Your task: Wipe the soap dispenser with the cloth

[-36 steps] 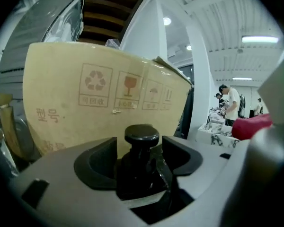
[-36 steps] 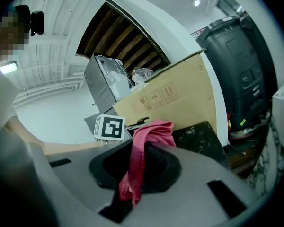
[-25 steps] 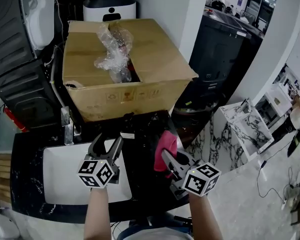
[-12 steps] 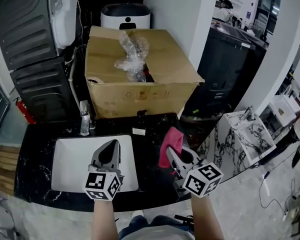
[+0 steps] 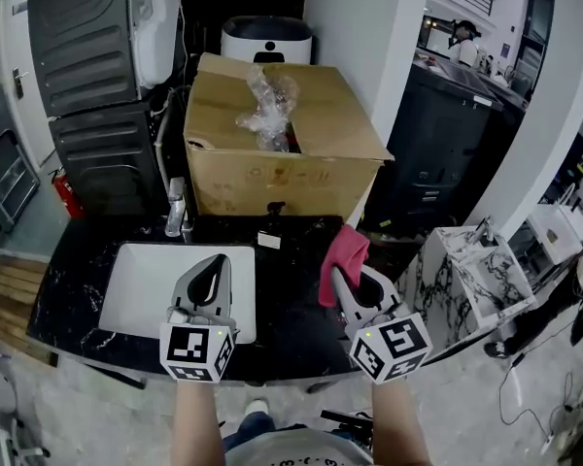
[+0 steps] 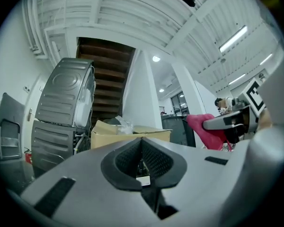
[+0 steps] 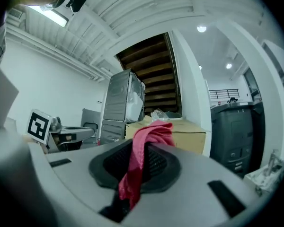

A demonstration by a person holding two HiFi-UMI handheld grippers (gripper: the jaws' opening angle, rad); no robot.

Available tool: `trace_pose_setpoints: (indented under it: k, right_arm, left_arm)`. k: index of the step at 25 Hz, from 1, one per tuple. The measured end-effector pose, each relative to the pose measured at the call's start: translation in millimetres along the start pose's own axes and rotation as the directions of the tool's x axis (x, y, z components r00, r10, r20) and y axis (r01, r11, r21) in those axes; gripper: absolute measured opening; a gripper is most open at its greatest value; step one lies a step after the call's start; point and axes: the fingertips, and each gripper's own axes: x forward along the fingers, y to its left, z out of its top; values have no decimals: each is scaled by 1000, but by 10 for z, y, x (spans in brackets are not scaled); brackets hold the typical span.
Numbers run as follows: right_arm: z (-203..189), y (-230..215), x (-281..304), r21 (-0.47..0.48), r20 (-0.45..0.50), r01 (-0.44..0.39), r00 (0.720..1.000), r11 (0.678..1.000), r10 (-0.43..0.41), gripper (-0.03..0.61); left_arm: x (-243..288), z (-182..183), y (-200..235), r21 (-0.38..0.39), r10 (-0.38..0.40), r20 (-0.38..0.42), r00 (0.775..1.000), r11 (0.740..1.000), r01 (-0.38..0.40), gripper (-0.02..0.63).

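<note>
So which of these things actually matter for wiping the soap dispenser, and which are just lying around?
For the job:
pink cloth, clamped in the right tool
dark pump bottle, likely the dispenser
left tool, shut and empty

Lying about:
cardboard box
plastic wrap
faucet
sink

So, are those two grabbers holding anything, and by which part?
The right gripper pinches the pink cloth by a bunched fold between its fingers. The left gripper is shut, empty.
</note>
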Motion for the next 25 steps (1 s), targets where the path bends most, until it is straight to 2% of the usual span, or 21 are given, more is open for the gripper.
trace_pose_setpoints:
  k: [5, 13, 25]
  right_arm:
    - [91, 39, -219, -62, 20, 23, 1000, 998, -22, 52]
    - [235, 82, -381, -109, 76, 42, 997, 993, -34, 51]
    - [272, -10, -401, -140, 66, 68, 996, 988, -59, 51]
  left_arm:
    - [-145, 182, -82, 5, 14, 28, 1000, 1000, -14, 12]
    - [-288, 315, -134, 54, 24, 38, 999, 998, -26, 12]
    - [-229, 472, -154, 83, 14, 61, 998, 996, -19, 12]
